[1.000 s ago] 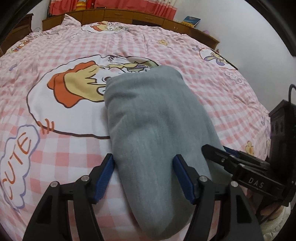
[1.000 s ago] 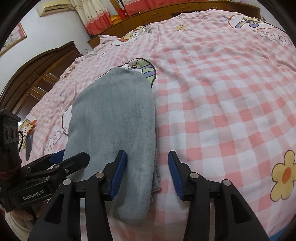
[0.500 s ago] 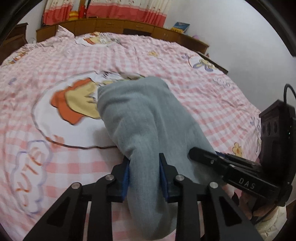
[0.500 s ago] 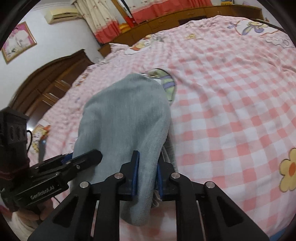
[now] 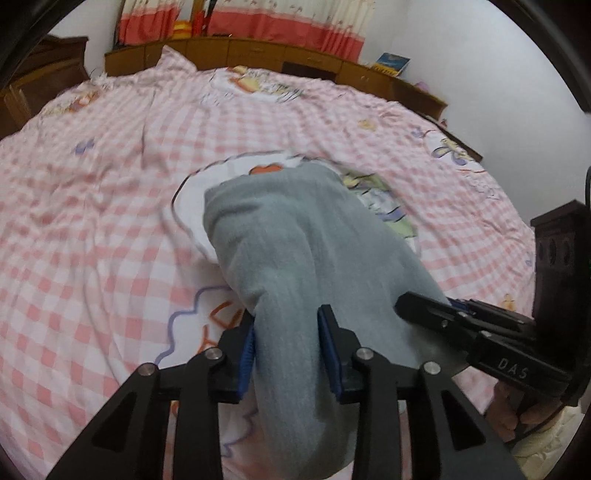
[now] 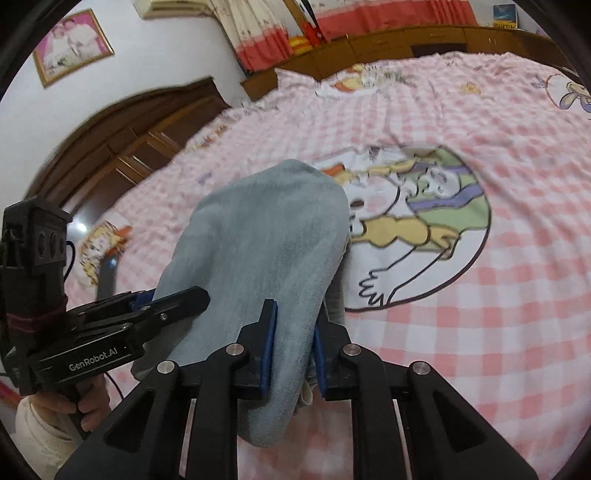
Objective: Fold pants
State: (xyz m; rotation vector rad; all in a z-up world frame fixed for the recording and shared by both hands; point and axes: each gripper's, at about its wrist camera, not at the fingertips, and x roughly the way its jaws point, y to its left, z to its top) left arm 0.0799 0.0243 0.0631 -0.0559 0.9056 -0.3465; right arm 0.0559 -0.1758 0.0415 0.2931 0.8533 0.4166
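Pants (image 5: 295, 251), grey and folded into a long band, fill the middle of my left wrist view, running from the near edge out over the pink checked bedspread (image 5: 92, 240). My left gripper (image 5: 290, 347) is clenched on the near end of the band, its blue pads (image 5: 248, 354) pressed into the cloth on both sides. My right gripper (image 5: 424, 308) reaches in from the right, its black fingers partly covering the band's right edge. A wooden headboard (image 5: 258, 55) and red-banded curtains (image 5: 280, 26) stand at the far side, with a blue book (image 5: 392, 62) on the ledge at far right.

From the right wrist, the pants (image 6: 266, 236) rise off the bedspread (image 6: 498, 314) in a hump, hiding part of its round cartoon print (image 6: 417, 214). My right gripper (image 6: 293, 354) grasps the band's right edge, cloth bunched between the pads. My left gripper (image 6: 173, 301) comes in from the left, clamped on the other side. A dark wooden wardrobe (image 6: 122, 147) stands at far left, with a framed picture (image 6: 72, 46) on the wall above it.
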